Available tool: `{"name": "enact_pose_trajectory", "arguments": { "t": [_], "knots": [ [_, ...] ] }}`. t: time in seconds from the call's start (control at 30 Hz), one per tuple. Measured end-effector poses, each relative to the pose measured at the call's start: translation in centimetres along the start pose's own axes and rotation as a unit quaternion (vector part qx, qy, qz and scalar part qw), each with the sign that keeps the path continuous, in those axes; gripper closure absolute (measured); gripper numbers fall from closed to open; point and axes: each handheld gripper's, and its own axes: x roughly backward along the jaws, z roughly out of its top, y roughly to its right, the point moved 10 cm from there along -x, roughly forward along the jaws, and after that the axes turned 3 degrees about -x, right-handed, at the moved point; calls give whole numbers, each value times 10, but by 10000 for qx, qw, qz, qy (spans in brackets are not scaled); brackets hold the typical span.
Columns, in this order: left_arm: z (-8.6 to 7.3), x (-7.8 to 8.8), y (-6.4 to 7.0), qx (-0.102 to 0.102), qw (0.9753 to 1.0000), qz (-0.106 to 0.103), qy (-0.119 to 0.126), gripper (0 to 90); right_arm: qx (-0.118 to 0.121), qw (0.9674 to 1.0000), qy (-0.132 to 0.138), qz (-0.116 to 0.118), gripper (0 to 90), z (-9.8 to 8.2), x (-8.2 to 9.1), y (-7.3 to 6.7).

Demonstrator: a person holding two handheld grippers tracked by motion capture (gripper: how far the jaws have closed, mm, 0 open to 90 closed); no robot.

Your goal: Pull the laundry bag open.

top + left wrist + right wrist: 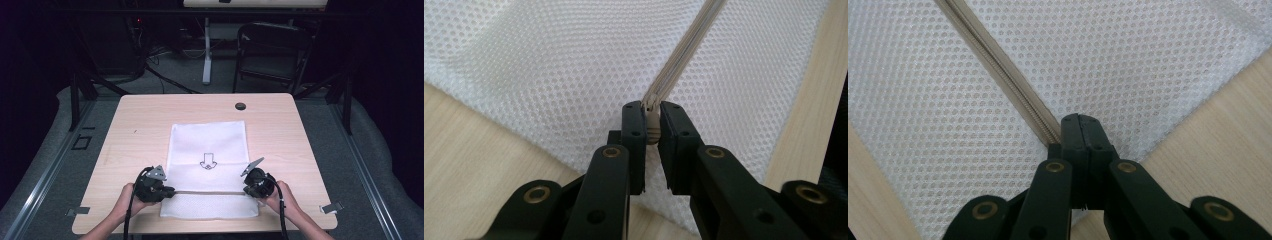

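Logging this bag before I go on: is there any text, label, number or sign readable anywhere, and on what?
No readable words, brands or numbers in any view.
Sign: a black outlined arrow pointing down toward the zipper, printed on the white mesh bag; it carries no lettering.
Left gripper and right gripper: no markings legible on either.
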Motion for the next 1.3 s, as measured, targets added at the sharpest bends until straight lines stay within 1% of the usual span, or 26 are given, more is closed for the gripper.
{"name": "enact_pose_trajectory", "arguments": {
  "t": [0.13,0.27,0.4,0.47,0.53,0.57,0.6,0.67,0.73,0.83,0.93,0.97,1.1,1.13,1.17,1.3],
  "knots": [
    [-4,3,-2,50,10000,37,-9,817,47,10000,-74,-2,900,-1,1,1],
    [-8,5,-5,66,10000,73,-16,817,36,10000,-62,-2,900,-1,1,2],
    [-13,9,-8,146,9998,132,0,817,15,10000,-46,-5,900,-1,1,2],
    [-15,10,-9,198,9997,135,13,817,-27,10000,-7,34,900,0,0,1],
    [-16,11,-9,211,9997,139,17,817,-17,10000,-39,39,900,0,1,1],
    [-17,11,-9,217,9997,144,14,817,-38,10000,1,36,900,0,0,1],
    [-17,12,-10,216,9996,169,7,817,-2,10000,-58,18,900,-1,1,1],
    [-19,13,-11,252,9995,188,8,817,-8,10000,-33,10,900,0,1,2],
    [-22,15,-13,266,9994,220,2,817,4,10000,-64,12,900,-1,1,2],
    [-27,17,-16,353,9990,262,12,817,10,10000,-68,19,900,-1,1,2],
    [-30,19,-17,413,9988,257,48,817,-31,10000,-20,14,900,0,0,2],
    [-30,19,-17,405,9988,258,45,817,-6,10000,-49,8,900,-1,1,2],
    [-31,19,-18,396,9988,269,41,817,-35,10000,-33,23,900,-1,1,2],
    [-30,19,-17,432,9987,251,61,816,-21,10000,-59,26,900,-1,1,3],
    [-31,19,-18,430,9987,254,65,817,-48,10000,-31,32,900,-1,1,2],
    [-31,17,-18,491,9985,240,60,815,-33,10000,-53,15,900,-1,1,3]
  ]
}}
